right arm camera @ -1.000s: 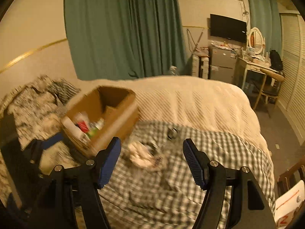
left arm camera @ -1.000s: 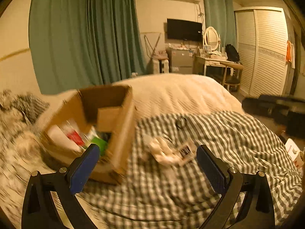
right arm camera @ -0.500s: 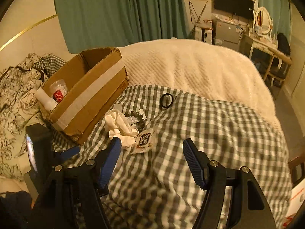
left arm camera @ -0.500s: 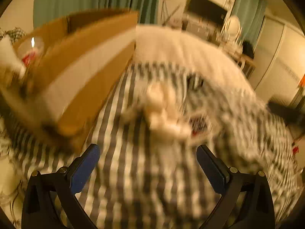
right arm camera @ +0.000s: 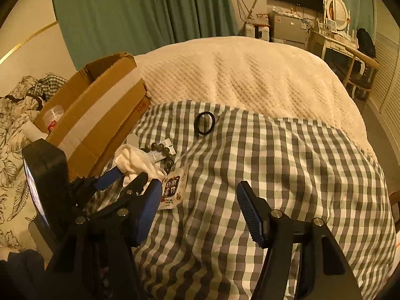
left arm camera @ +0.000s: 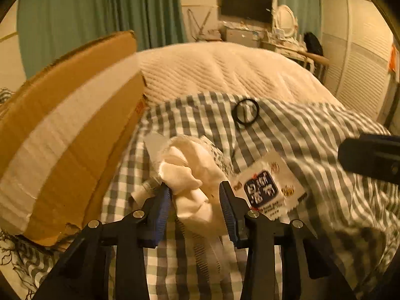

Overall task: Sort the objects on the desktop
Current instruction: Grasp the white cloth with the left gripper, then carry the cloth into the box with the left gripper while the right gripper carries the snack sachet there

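Reaching low over the bed (right arm camera: pixel 250 75), clamped the left tool (left arm camera: pixel 195 186) onto the cloth (left arm camera: pixel 190 175) — jaws drawn narrow, a blue pad against each side of the crumpled white bundle. Found the cloth lying on the checked blanket (left arm camera: pixel 312 137), just beside the long side of the box (left arm camera: pixel 75 137), with its near end between the pads.

Held the right tool (right arm camera: pixel 197 183) wide open above bare checks, gripping nothing, off to the right of the cloth.

Saw the sachet (left arm camera: pixel 265 187) lying flat, dark blue label up, touching the cloth's right edge and just beside the left tool's right finger. Spotted dark beads (right arm camera: pixel 162 150) curling out from under the far side of the cloth, with a small white paper tag among them. Noted the hair tie (left arm camera: pixel 245 112) — a black ring lying flat near the blanket's far edge, apart from the pile.

Made out a pale tape band along the box's side and, through the open top from the right wrist, a clear cup (right arm camera: pixel 53 115) and a white tube (right arm camera: pixel 32 132) inside. Could not tell what else lay in it. Beyond the checks, saw only a cream quilt (right arm camera: pixel 237 70).
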